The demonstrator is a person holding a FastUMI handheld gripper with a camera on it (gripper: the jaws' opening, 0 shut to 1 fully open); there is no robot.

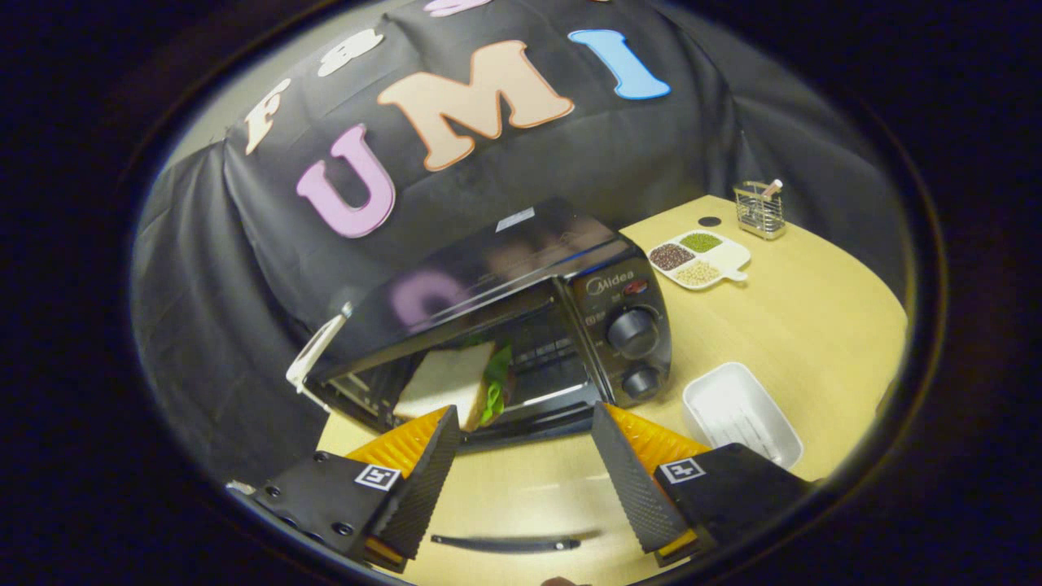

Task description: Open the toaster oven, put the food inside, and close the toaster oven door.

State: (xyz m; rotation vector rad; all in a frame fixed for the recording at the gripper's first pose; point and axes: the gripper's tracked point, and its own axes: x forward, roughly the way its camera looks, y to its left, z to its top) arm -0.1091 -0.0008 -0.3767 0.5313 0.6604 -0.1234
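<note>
- Spreading wide, your gripper (521,456) holds nothing; the white-bread sandwich with green lettuce (456,387) sits inside the black toaster oven (570,325).
- Expect the glass door's black handle (505,543) to feel stiff and light; grip its middle.

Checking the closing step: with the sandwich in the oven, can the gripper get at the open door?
Probably yes: the gripper is open and empty, the door's handle lies between its fingers, and the sandwich sits beyond.

Dim booth light from above throws glare on the toaster oven (521,268) top toward twelve o'clock, with fisheye bending outward.
</note>
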